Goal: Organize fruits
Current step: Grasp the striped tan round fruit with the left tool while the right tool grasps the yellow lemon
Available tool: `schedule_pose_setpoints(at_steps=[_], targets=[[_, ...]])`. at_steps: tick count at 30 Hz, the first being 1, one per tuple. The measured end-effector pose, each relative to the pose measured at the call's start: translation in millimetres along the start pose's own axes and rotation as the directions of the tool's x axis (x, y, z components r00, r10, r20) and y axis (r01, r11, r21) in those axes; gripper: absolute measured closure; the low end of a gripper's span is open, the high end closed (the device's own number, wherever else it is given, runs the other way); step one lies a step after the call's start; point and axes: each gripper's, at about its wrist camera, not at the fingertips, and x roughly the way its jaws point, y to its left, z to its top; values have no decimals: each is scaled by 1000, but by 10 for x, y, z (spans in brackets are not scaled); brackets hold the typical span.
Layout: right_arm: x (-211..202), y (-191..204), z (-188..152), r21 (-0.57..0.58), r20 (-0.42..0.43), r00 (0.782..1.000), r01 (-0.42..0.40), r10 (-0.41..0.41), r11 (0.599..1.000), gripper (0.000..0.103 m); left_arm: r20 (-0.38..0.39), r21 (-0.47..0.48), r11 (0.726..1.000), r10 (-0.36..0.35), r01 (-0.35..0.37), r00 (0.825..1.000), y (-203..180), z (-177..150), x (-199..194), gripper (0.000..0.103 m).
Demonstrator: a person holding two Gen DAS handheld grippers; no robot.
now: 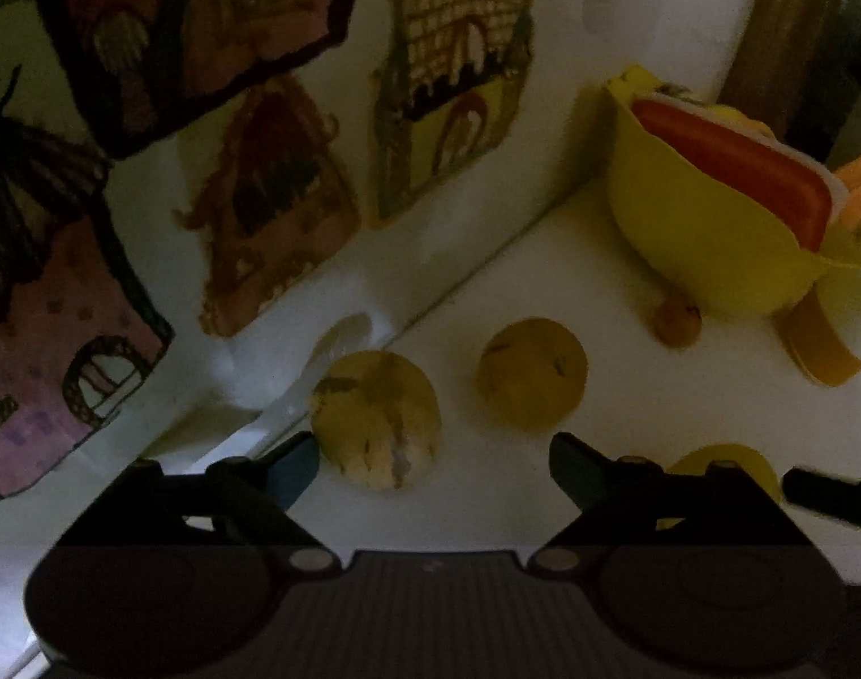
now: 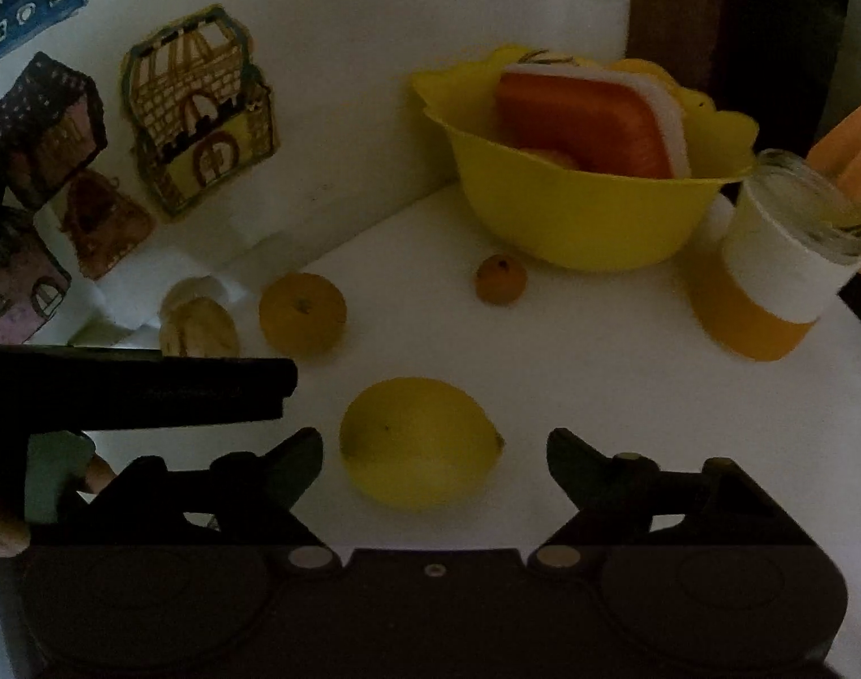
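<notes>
Right wrist view: the lemon (image 2: 419,441) lies on the white table (image 2: 600,396) directly between the spread fingers of the right gripper (image 2: 435,452), whose jaws stand wide apart and grip nothing; neither fingertip touches the lemon. At eleven o'clock from the lemon sits a round orange fruit (image 2: 302,314), and just beside that, at its nine o'clock, a pale mottled fruit (image 2: 199,331) near the wall. A small orange fruit (image 2: 501,278) rests at one o'clock from the lemon, close to the foot of the yellow bowl (image 2: 572,209). The bowl holds an orange and white sponge-like block (image 2: 594,124). At three o'clock from the bowl leans a glass jar (image 2: 770,260) with white and orange bands; no writing on it can be read. The other tool's dark arm (image 2: 147,396) crosses in from nine o'clock.

Left wrist view: the mottled fruit (image 1: 377,418) lies just ahead of the left gripper (image 1: 433,464), nearest its left fingertip; the jaws are wide open and empty. The round orange fruit (image 1: 532,373) sits at one o'clock from it, the lemon (image 1: 719,469) shows behind the right finger, and the bowl (image 1: 702,226) stands at two o'clock.

Drawings of houses (image 2: 198,113) hang on the wall; no legible text.
</notes>
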Motion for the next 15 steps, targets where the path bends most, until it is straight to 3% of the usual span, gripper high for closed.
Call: schedule_pose_setpoints(at_steps=[11, 13, 15], targets=[[137, 3, 5, 20, -8, 1000, 4, -4, 1000, 30, 33, 6, 996, 83, -84, 996, -156, 50, 119, 17], [139, -1, -10, 26, -5, 1000, 0, 0, 1000, 34, 50, 5, 995, 95, -96, 994, -171, 47, 121, 24], [140, 9, -21, 29, 5, 1000, 6, -6, 1000, 34, 68, 0, 993, 118, -118, 991, -175, 50, 122, 41]])
